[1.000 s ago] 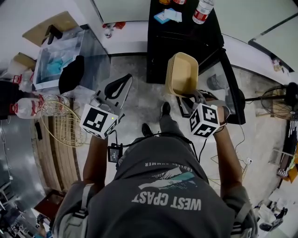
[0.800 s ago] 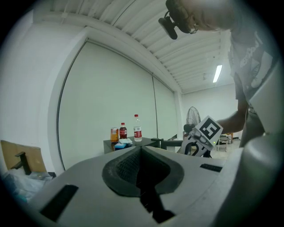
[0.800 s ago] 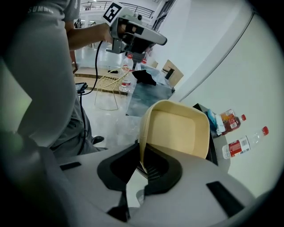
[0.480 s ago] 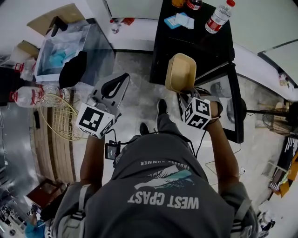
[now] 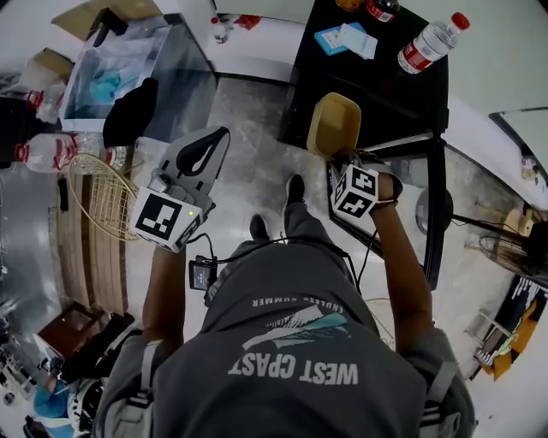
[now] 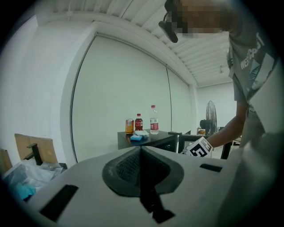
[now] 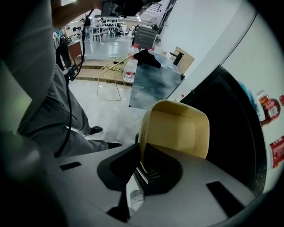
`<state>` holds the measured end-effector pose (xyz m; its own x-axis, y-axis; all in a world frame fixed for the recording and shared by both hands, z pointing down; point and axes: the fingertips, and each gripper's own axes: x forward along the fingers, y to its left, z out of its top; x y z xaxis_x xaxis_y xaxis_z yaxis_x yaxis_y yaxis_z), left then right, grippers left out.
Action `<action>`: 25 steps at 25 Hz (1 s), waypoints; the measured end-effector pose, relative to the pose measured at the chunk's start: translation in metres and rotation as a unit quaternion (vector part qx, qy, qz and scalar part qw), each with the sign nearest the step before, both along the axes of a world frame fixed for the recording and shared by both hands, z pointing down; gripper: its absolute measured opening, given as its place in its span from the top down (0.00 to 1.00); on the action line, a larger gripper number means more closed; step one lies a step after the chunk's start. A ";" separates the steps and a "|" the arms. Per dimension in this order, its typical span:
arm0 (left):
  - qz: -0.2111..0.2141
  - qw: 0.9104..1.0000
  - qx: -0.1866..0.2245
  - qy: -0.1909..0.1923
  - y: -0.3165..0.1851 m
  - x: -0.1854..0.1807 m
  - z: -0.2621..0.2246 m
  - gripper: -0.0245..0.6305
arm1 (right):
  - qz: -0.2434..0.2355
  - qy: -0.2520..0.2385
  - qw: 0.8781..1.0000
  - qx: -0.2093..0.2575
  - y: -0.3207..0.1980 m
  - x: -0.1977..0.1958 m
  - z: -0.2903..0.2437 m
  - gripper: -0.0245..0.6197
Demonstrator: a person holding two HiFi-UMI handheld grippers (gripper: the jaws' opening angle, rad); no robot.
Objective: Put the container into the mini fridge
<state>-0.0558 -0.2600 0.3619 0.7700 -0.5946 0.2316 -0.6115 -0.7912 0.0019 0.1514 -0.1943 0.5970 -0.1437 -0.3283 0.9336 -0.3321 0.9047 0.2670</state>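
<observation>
A tan plastic container (image 5: 334,124) hangs on edge in front of the black mini fridge (image 5: 377,94), whose glass door (image 5: 437,205) stands open to the right. My right gripper (image 5: 344,159) is shut on the container's near rim. In the right gripper view the container (image 7: 177,128) rises from between the jaws of that gripper (image 7: 141,153), with the dark fridge (image 7: 230,133) just behind it. My left gripper (image 5: 212,141) is off to the left over the floor, shut and empty. In the left gripper view its gripper (image 6: 141,153) faces the fridge (image 6: 148,141) from a distance.
A water bottle (image 5: 432,38), a cola bottle (image 5: 384,7) and a blue packet (image 5: 330,38) lie on the fridge top. A clear plastic box (image 5: 128,68) and a wire basket (image 5: 107,201) stand at the left. The person's shoes (image 5: 291,190) are on the pale floor below the container.
My right gripper has sunk with the container, closer to the fridge's open front. The left gripper has drifted a little and dipped, still shut and empty.
</observation>
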 end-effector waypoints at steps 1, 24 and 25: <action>-0.003 1.000 -0.002 0.000 -0.002 0.000 0.002 0.94 | -0.002 0.001 1.000 -0.002 -0.004 0.002 0.006 0.89; -0.042 0.998 -0.046 -0.031 -0.038 -0.006 0.049 0.94 | 0.020 0.037 0.999 -0.027 -0.098 0.036 0.136 0.89; -0.045 0.997 -0.050 -0.033 -0.039 -0.006 0.051 0.94 | 0.021 0.038 0.999 -0.030 -0.100 0.037 0.140 0.89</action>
